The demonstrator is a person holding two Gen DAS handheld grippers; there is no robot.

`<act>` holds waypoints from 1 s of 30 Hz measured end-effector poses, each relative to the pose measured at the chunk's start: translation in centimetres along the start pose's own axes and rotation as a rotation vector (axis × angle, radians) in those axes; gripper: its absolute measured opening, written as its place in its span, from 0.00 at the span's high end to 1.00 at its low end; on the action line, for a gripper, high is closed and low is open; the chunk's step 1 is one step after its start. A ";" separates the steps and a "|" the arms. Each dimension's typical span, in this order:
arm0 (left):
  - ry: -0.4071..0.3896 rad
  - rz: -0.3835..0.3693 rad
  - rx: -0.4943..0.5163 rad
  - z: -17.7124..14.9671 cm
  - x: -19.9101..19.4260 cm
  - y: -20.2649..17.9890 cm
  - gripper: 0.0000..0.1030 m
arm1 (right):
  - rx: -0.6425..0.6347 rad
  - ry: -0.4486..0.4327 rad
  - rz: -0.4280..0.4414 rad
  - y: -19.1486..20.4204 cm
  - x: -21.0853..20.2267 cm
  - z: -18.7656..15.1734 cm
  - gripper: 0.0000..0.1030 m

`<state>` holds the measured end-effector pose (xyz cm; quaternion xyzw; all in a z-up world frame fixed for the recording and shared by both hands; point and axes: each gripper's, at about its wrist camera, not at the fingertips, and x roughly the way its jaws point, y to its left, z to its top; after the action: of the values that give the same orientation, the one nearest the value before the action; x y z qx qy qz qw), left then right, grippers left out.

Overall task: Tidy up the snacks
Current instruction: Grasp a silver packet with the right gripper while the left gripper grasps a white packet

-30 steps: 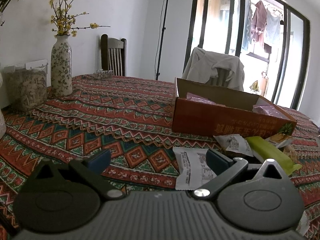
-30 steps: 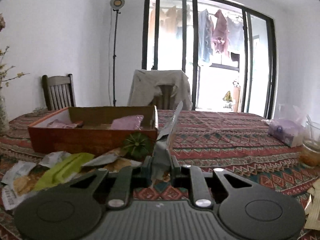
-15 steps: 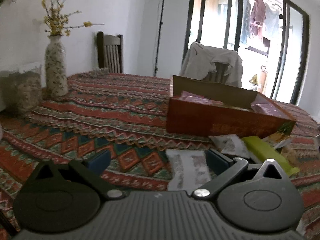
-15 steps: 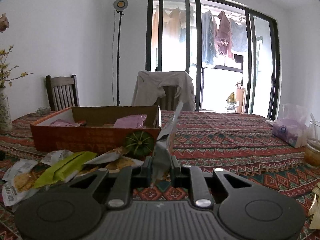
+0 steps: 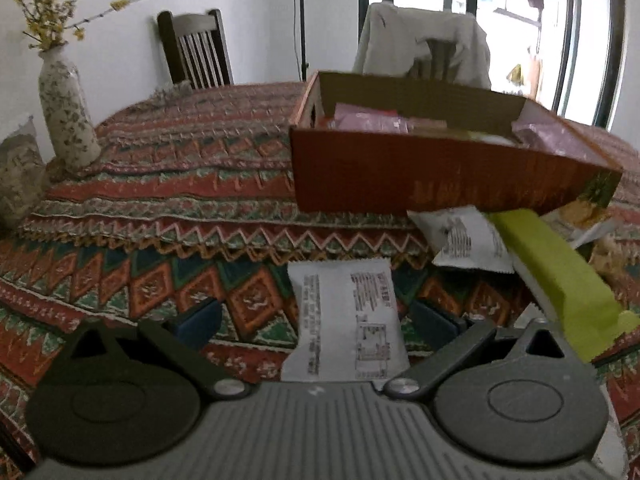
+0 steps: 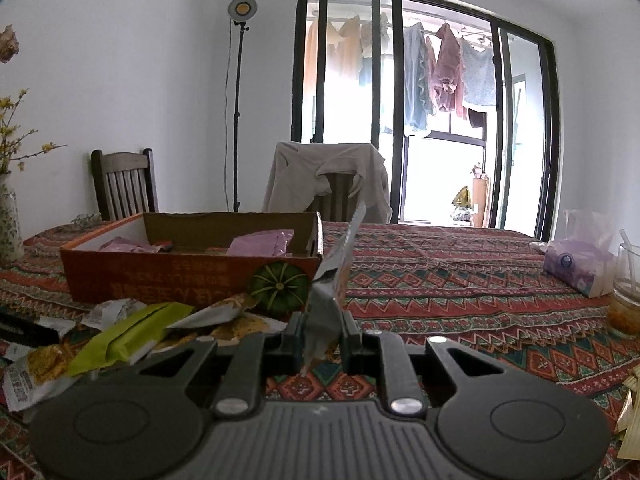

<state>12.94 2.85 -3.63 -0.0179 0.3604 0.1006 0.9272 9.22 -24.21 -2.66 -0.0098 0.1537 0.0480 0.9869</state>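
The cardboard box (image 5: pixel 440 172) at upper right already holds several pink packets (image 5: pixel 368 122); more snacks lie loose below it. My left gripper (image 5: pixel 316 316) gapes around the white packet (image 5: pixel 344 316), my right gripper (image 6: pixel 322 334) pinches a silver packet (image 6: pixel 328 280), both unboxed

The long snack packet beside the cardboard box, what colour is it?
Lime green, plain with no visible print; clearest in the left wrist view.
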 end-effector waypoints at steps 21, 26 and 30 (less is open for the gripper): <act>-0.014 -0.040 0.001 -0.1 0.3 0.5 0.18 | 0.019 -0.001 0.015 -0.4 0.1 0.0 0.83; -0.046 -0.037 0.005 -0.4 -0.6 0.5 0.49 | 0.014 -0.005 0.013 -0.4 0.1 0.0 0.83; -0.061 -0.041 -0.014 -0.6 -0.9 0.9 0.55 | 0.012 -0.006 0.012 -0.3 0.1 0.0 0.83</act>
<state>11.72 3.53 -3.40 -0.0285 0.3308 0.0846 0.9395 9.33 -24.55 -2.70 -0.0030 0.1513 0.0530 0.9871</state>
